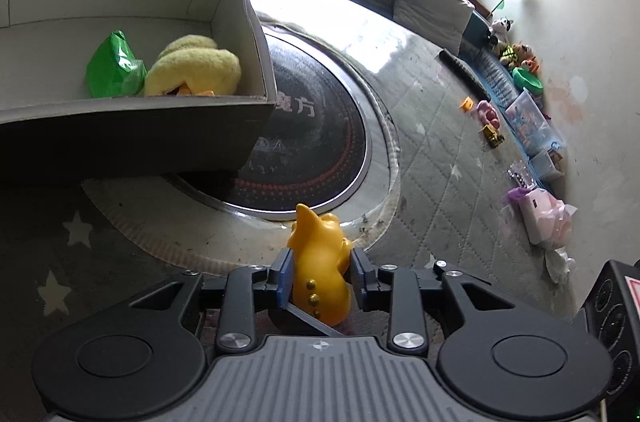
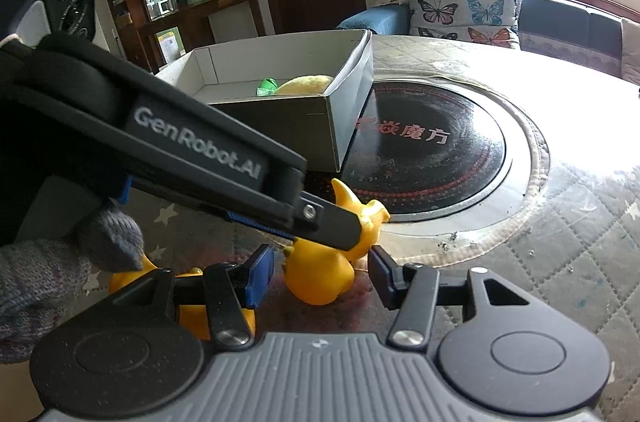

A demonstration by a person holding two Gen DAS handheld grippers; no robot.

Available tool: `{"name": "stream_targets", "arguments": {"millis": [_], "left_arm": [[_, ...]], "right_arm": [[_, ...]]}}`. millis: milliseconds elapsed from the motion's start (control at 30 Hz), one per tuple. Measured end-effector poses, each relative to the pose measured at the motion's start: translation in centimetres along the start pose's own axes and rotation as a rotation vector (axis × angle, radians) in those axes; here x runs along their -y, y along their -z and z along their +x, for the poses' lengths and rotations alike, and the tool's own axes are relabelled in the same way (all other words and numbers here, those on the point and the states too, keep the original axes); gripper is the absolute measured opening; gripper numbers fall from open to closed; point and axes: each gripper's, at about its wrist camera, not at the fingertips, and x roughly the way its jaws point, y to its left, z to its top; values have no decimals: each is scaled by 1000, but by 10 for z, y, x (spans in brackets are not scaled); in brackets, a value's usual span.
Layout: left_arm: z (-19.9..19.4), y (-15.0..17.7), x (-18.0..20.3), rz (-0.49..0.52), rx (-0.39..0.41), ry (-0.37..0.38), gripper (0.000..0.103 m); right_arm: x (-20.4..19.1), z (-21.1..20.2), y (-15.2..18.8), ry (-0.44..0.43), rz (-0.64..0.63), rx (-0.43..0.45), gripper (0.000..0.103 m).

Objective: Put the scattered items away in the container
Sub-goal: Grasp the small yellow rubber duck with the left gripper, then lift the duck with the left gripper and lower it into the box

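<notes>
Jaws of the left gripper [image 1: 320,276] pinch a yellow rubber toy [image 1: 320,270] on the table [image 1: 440,182]; the right gripper [image 2: 320,276] has jaws spread on either side of that same toy [image 2: 320,278]. At ten o'clock beyond it stands the cardboard box [image 1: 132,126], holding a green packet [image 1: 112,66] beside a yellow plush [image 1: 196,68].

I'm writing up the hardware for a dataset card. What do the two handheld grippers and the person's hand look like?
Both grippers, left gripper and right gripper, look alike: matte black linkage arms with silver screws, round black discs either side of a ribbed grey body, blue pads on the fingers. The left gripper's side reads "GenRobot.AI" in grey letters. The hand wears a grey knitted glove. No cables show.
</notes>
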Motion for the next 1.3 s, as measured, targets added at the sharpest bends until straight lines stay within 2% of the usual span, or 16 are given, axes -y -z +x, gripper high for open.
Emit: {"name": "stream_targets", "arguments": {"millis": [433,733,900,1133,1300], "left_arm": [[7,-2,-5,-21,-12,22,37],[8,0,-3,-22,-5,6,37],[5,1,-10,-53,5,21,36],[-13,2,-17,-88,56,41,35],[-41,-5,-23,-109,131,48,35]], "right_arm": [[2,4,-2,2,9,-4,53],[-1,2,-2,-1,12,4,53],[-6,-1,-3,-1,0,13,53],[-16,-9,-12,-11,-30,38,52],[-32,-15,-29,-26,-83,79,52]]}}
